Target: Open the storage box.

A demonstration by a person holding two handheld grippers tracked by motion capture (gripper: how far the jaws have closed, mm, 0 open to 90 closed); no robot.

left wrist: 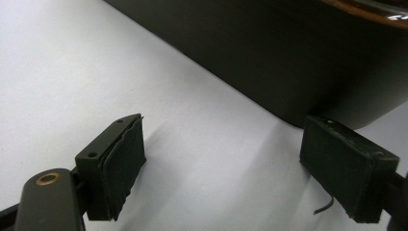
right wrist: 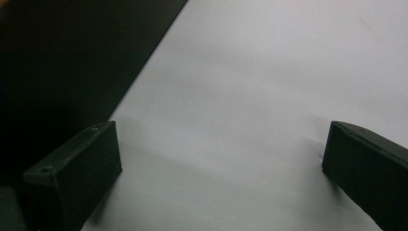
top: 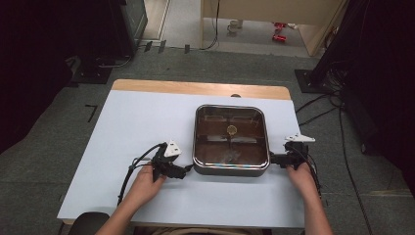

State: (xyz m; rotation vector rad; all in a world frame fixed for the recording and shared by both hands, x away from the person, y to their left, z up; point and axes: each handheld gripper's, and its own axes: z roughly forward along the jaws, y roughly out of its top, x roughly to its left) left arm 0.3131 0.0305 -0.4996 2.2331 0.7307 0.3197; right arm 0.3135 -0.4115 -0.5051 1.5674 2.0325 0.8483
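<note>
Pan (top: 231,169): square, dark, shiny rim, brown inside.
Left gripper (top: 188,168): low beside the pan, jaws wide apart, holding nothing.
Right gripper (top: 270,158): low on the other side, jaws wide apart, holding nothing.

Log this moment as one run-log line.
scene: square pan on table | left claw: open, at pan's left side, nothing held | right claw: open, at pan's right side, nothing held

Dim surroundings, soft shadows, slight blur
</note>
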